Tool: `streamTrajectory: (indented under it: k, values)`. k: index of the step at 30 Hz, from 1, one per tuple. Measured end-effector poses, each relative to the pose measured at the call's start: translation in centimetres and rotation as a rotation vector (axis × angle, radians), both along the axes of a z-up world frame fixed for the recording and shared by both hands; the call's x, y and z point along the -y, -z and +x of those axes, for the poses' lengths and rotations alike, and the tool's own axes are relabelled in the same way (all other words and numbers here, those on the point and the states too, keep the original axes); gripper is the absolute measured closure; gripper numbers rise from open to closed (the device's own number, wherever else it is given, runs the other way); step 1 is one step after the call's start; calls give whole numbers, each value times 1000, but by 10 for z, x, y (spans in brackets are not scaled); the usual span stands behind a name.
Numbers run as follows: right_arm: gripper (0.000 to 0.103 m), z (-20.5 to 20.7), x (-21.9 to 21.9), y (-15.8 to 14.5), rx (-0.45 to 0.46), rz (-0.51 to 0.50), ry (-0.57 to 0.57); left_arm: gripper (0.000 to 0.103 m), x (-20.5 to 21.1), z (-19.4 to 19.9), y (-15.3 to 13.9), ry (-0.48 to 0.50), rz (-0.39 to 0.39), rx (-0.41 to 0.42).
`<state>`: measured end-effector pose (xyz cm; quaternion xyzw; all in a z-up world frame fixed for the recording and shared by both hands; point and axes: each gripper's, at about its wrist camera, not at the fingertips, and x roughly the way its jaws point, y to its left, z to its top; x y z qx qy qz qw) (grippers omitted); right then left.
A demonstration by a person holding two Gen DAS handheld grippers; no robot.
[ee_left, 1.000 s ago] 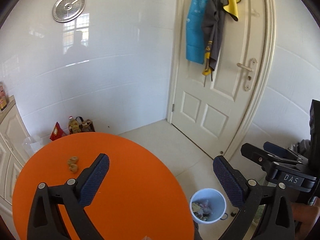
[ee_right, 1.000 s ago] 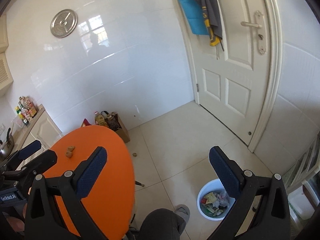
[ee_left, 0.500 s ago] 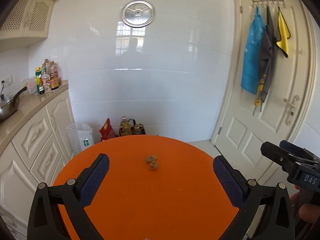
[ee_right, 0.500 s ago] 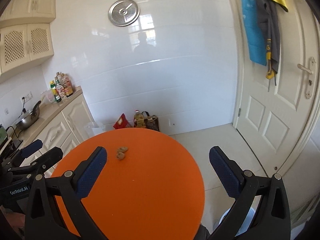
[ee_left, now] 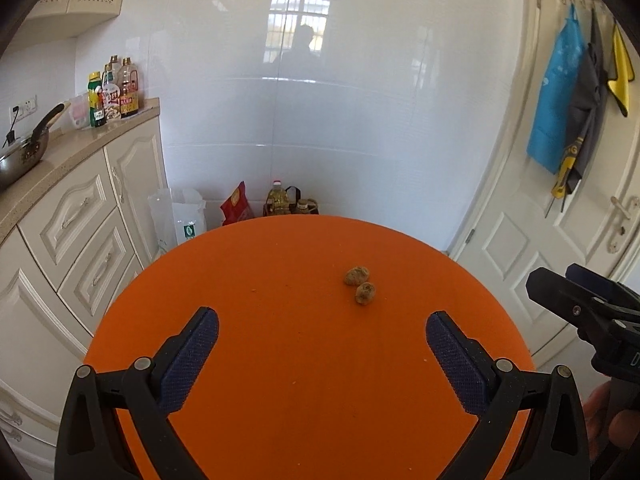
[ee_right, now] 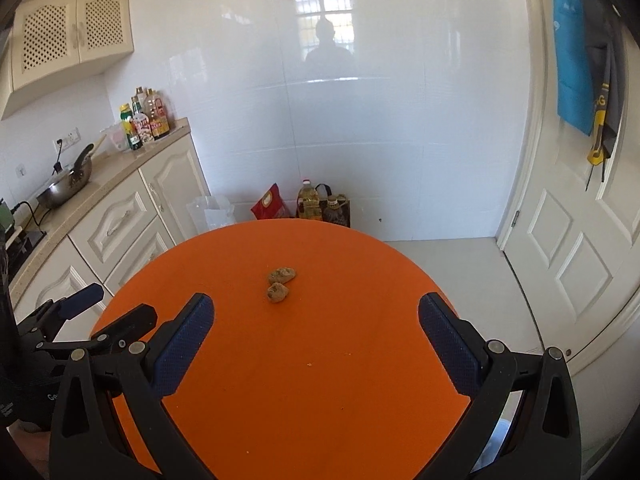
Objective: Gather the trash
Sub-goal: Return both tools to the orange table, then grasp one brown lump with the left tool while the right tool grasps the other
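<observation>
White-tiled kitchen wall (ee_left: pixel 360 140) backs a round orange desk (ee_left: pixel 280 360) bearing two brown crumpled trash lumps (ee_left: pixel 360 286) side by side; left hand-held gripper (ee_left: pixel 322 354) and right hand-held gripper (ee_right: pixel 316 346) hover wide open, empty.

On the round orange surface (ee_left: pixel 304 360), toward the far middle: two small brown crumpled lumps (ee_left: pixel 360 285), just beside each other. Beyond its far edge, on the floor against the wall: red bag (ee_right: pixel 271 202), oil bottles (ee_right: pixel 309 200). Far left: cream cabinet counter (ee_left: pixel 48 168) carrying sauce bottles (ee_left: pixel 114 94).
</observation>
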<state>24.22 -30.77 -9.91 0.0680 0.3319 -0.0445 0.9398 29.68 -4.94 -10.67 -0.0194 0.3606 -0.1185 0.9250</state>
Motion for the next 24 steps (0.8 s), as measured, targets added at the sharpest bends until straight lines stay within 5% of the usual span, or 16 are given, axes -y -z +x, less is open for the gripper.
streamTrajectory:
  k: [16, 21, 24]
  values:
    - [0, 76, 58, 75, -139, 105, 26, 3, 118, 213, 82, 34, 89, -204]
    - [0, 88, 60, 90, -161, 128, 24, 22, 133, 258, 103, 47, 84, -242]
    - [0, 93, 57, 95, -167, 133, 18, 47, 143, 277, 104, 72, 102, -221]
